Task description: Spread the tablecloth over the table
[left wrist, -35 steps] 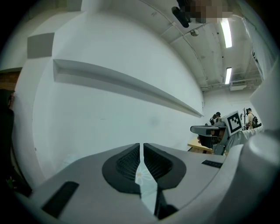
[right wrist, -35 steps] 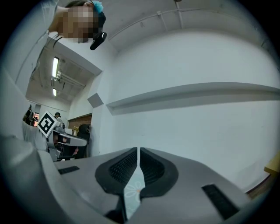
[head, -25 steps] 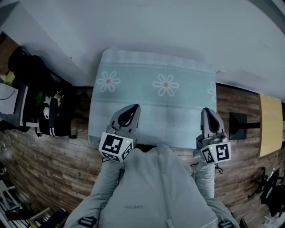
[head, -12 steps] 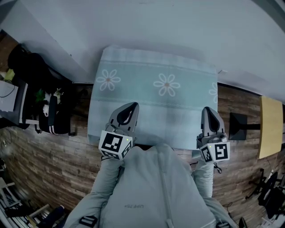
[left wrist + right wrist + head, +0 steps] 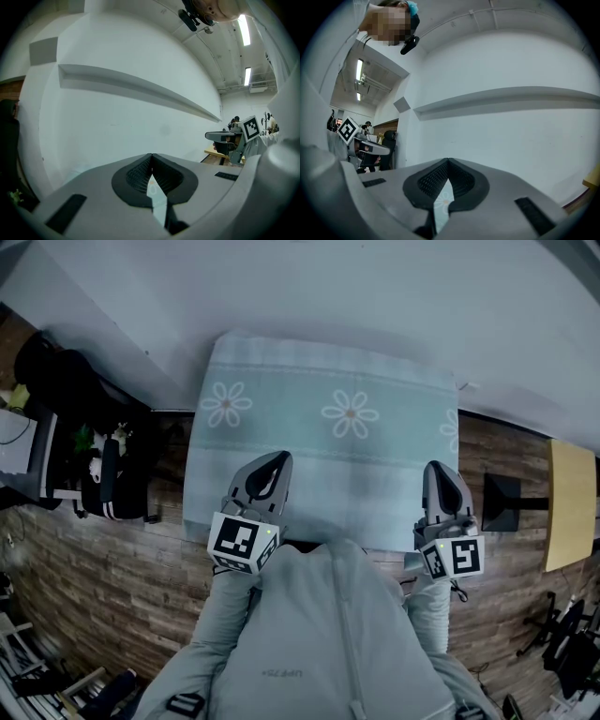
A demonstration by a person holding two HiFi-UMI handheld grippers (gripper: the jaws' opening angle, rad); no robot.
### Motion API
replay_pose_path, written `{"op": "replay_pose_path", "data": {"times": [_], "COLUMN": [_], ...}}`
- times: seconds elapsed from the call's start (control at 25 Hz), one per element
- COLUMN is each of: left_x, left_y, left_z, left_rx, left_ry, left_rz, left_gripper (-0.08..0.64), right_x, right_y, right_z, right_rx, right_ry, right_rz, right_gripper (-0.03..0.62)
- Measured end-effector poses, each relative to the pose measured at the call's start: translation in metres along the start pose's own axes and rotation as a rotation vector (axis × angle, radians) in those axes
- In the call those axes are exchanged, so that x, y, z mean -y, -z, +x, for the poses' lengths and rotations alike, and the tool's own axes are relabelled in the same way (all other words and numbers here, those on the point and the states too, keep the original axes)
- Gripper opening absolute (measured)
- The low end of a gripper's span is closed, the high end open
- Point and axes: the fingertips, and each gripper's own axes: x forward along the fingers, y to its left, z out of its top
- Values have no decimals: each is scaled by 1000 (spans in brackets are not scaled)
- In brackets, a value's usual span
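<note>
A pale teal tablecloth with white daisy prints lies flat over the small table against the wall, and its edges hang over the sides. My left gripper hovers over the cloth's near left part with its jaws shut and nothing between them. Over the near right edge my right gripper is shut as well. In the left gripper view the left gripper has its pads meeting at the tips, with a sliver of cloth showing below them. The right gripper looks the same in the right gripper view. Both point level at the white wall.
A white wall rises just behind the table. Black bags and a chair crowd the left side on the wooden floor. At the right stand a black stand base and a yellow tabletop. The person's grey sleeves fill the near edge.
</note>
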Motion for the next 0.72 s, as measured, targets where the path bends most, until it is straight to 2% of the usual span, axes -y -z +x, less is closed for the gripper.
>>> {"op": "replay_pose_path", "data": {"times": [0.72], "left_x": [-3], "left_y": [1], "left_z": [-4], "left_rx": [-1], "left_ry": [-6], "left_rz": [5], "left_gripper": [25], "right_x": [-7], "right_y": [1], "right_z": [3], "right_rx": [-16], "right_ry": [-16], "right_rz": [-24], "right_gripper": [21]}}
